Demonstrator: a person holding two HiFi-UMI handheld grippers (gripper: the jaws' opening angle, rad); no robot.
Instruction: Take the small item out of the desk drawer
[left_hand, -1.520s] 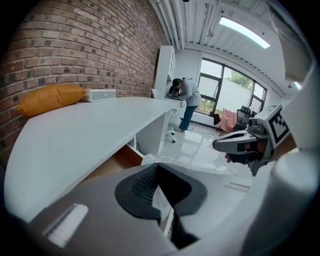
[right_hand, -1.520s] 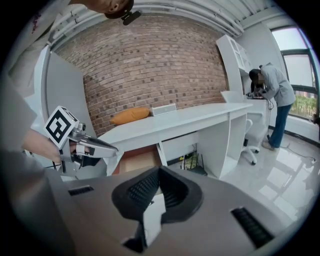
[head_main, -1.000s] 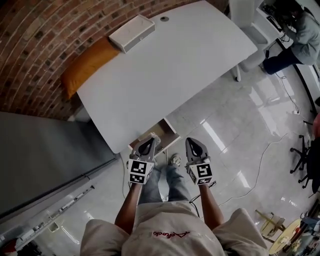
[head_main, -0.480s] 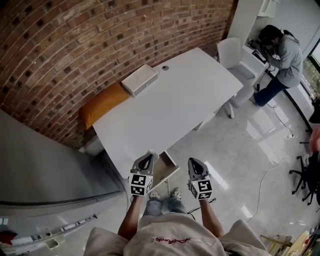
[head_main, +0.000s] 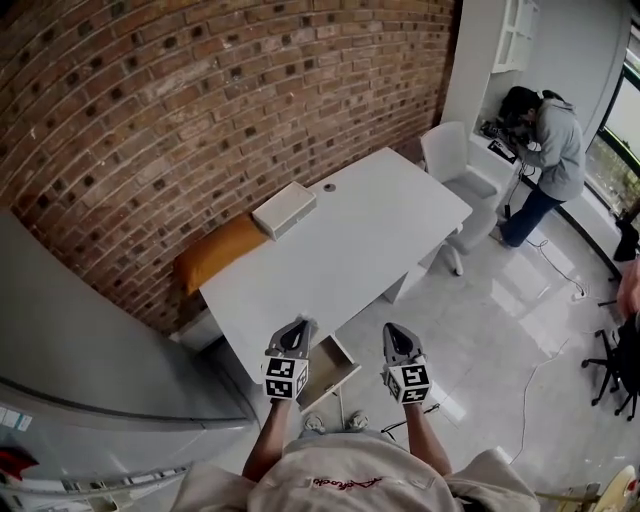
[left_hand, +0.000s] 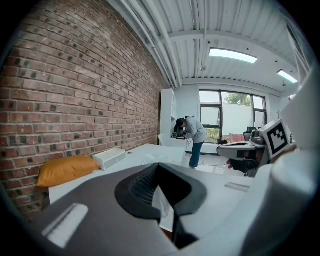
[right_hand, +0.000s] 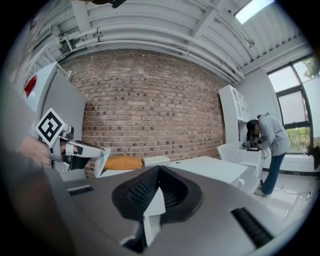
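left gripper (head_main: 297, 328) and right gripper (head_main: 394, 333) held side by side in the lower middle of the head view, raised in front of the body. both pressed fully together with nothing between the pads, as seen in each gripper view, with only the room beyond.

desk drawer (head_main: 338, 364) pulled out from under the near edge of the white desk (head_main: 340, 250), lying between the two grippers in the frame and just right of the left one. cannot make out the small item from here, the drawer's inside being too small in the picture. presumably in there, since neither gripper has it.

likely step in hand: reaching down into the open drawer. to do it well:
- tilt the head down first and find the item in plain sight before moving.
- use one gripper only, probably the left, as the closer to the drawer's mouth.
- spread the jaws before entering, not inside, to avoid knocking the item toward the back.
- come in from above, clear of the desk's edge and the drawer's front wall.
- straddle the item, close gently, lift straight up.
- hold the other gripper off to the side, or steady the drawer front with it.
- leave alone the white box (head_main: 284, 209) and the orange cushion (head_main: 220, 256) at the desk's far side.
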